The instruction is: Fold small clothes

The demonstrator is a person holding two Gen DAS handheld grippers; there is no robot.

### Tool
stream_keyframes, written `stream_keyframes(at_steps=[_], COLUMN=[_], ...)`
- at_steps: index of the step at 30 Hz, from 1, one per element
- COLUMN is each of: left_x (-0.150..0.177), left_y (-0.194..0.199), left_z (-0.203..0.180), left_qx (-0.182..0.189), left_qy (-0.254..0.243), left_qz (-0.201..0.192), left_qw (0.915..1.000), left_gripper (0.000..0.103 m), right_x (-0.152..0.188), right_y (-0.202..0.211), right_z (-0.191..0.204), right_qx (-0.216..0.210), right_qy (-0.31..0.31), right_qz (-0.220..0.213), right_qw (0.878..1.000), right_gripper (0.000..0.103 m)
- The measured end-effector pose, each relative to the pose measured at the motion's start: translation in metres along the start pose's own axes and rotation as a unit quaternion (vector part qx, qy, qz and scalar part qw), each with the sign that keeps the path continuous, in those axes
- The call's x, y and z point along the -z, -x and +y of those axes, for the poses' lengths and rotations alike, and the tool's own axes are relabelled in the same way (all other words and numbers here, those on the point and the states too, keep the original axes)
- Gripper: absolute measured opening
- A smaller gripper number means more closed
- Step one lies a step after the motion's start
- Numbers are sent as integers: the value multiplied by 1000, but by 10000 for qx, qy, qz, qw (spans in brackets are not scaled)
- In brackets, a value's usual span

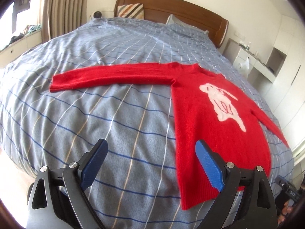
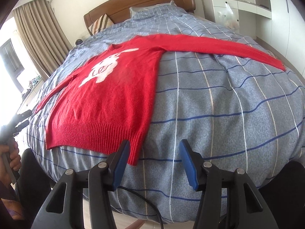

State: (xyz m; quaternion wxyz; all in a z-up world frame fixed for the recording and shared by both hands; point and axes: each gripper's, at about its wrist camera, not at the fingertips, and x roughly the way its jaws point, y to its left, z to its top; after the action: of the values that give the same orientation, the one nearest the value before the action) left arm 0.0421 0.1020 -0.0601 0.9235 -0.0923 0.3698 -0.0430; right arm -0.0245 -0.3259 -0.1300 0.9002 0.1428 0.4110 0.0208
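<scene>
Both claws stand apart with nothing between them: left claw (image 1: 150,164) above the hem's left corner, right claw (image 2: 153,162) above its right corner. Beyond, the red sweater (image 2: 114,95) lies flat, face up, sleeves spread, on the checked duvet (image 2: 228,114). Farthest, the wooden headboard (image 1: 171,5).
</scene>
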Motion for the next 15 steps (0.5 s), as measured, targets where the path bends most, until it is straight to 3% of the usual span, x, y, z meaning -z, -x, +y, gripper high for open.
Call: stream_keyframes(at_steps=[4,9,11,13,15], left_x=[-12,-7,6,14,12], left_y=[-12,-36,-45,-55,-54], left_z=[3,22,30,35,38], left_qx=[-142,-570,-784,-992,-959], left_qy=[-48,231,275,208,246], left_qz=[-326,-625,-590,-287,-216], left_qw=[9994,9961,9948,9944,9948], left_gripper=[96,97,97,97,97], right_x=[-10,-49,-68,-85,-96], right_y=[0,4,7,11,16], right_z=[-4,-27,-46,-73,-108], right_qx=[27,55,21,77,76], right_qy=[101,-20,-320,-757,-1490], right_qz=[22,-167,-338,-581,-922], right_qw=[9999,9998,9989,9954,9845], right_gripper=[53,53,53,53,54])
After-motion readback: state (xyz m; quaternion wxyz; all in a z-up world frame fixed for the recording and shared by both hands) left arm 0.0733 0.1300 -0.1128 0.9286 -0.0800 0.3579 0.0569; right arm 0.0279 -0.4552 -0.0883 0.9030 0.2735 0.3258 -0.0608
